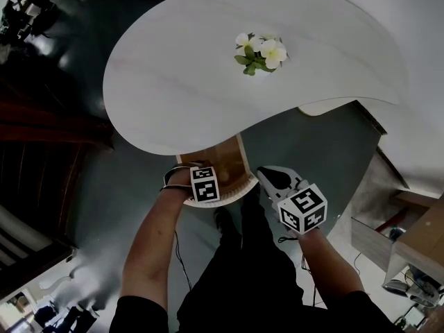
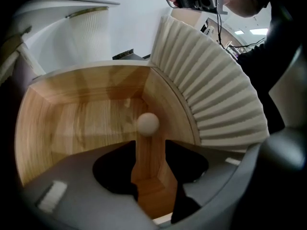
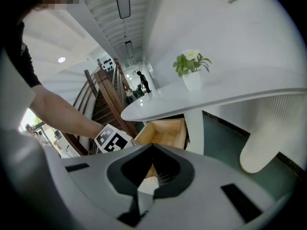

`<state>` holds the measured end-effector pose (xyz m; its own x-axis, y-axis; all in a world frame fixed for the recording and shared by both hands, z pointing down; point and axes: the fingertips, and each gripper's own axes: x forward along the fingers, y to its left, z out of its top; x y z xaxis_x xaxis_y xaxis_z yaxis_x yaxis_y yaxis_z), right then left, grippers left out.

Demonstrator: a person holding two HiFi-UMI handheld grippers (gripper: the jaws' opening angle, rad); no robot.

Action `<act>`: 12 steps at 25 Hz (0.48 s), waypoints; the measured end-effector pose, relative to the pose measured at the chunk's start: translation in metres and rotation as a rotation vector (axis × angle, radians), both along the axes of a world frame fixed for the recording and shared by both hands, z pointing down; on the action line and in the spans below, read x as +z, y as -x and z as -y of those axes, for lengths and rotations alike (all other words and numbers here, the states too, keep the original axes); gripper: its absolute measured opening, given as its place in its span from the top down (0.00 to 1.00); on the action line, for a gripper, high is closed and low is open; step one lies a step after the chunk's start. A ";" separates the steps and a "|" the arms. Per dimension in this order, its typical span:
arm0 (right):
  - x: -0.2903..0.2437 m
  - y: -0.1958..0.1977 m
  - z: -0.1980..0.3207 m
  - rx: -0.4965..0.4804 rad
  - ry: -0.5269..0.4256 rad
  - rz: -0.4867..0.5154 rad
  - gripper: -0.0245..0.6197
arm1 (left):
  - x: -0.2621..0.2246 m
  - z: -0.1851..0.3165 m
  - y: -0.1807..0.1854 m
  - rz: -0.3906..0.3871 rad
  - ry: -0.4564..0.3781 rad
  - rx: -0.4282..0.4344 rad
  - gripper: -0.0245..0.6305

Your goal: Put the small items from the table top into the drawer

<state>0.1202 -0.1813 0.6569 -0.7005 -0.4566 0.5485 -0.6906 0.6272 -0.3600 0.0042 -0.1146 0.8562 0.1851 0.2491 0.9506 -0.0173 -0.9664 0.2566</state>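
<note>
Below the white table top (image 1: 180, 82) a wooden drawer (image 1: 223, 157) stands pulled out. My left gripper (image 1: 201, 180) hangs over the drawer's front end. In the left gripper view its jaws (image 2: 151, 164) are open and empty above the drawer floor (image 2: 72, 123), and a small pale ball (image 2: 147, 122) lies in the drawer just beyond them. My right gripper (image 1: 272, 177) is to the right of the drawer, apart from it. In the right gripper view its dark fingers (image 3: 146, 189) pinch a small white item (image 3: 147, 185), with the drawer (image 3: 165, 133) ahead.
A white pot of flowers (image 1: 260, 54) stands on the table top, seen too in the right gripper view as the pot (image 3: 193, 76). The drawer's ribbed curved front (image 2: 211, 99) rises at the right. A ribbed white leg (image 3: 268, 128) and a dark staircase (image 1: 35, 123) flank the table.
</note>
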 end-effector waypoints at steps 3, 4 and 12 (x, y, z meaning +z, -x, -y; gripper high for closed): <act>-0.004 0.000 0.000 -0.001 -0.001 0.001 0.95 | -0.008 0.009 0.001 -0.036 -0.035 -0.098 0.67; -0.006 0.001 0.000 -0.003 -0.004 0.002 0.95 | -0.013 0.012 0.002 -0.051 -0.044 -0.134 0.67; -0.052 0.018 -0.005 -0.040 -0.051 -0.005 0.95 | -0.070 0.035 0.021 -0.132 -0.146 -0.335 0.67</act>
<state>0.1019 -0.1765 0.6050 -0.7164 -0.4553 0.5287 -0.6661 0.6718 -0.3241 -0.0166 -0.1491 0.7860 0.3560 0.0179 0.9343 -0.3142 -0.9393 0.1378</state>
